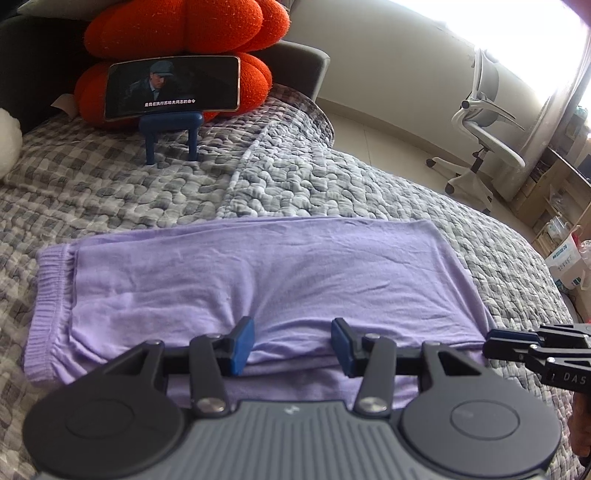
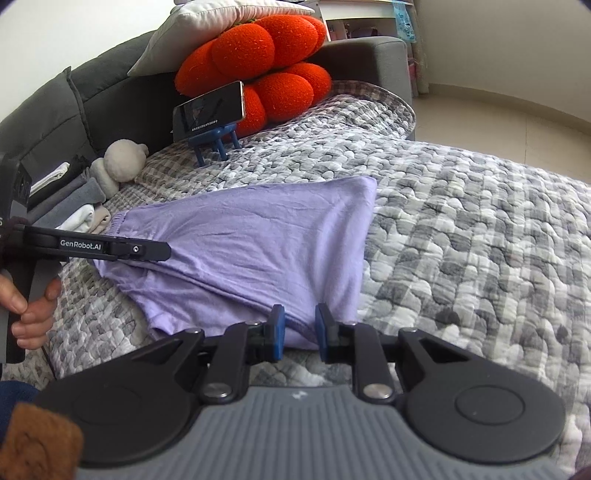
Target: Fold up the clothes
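Left wrist view: left gripper point(image 1: 292, 345) spread over the near folded edge of the purple shorts point(image 1: 258, 273) — right gripper point(image 2: 299, 332) parted at their corner. Beyond, bare quilt point(image 2: 480, 229), then phone point(image 1: 173, 86).

Light: bright daylight from the window point(image 1: 498, 22) at the left wrist view's upper right.
Glare: window blown out to white; the office chair point(image 1: 480, 122) beside it looks washed out.
Shadows: soft, faint folds on the purple garment point(image 2: 258, 240).
Distortion: fisheye bending, dark vignette at corners.
Focus: gripper bodies at the bottom edges slightly soft; quilt point(image 2: 461, 221) sharp.
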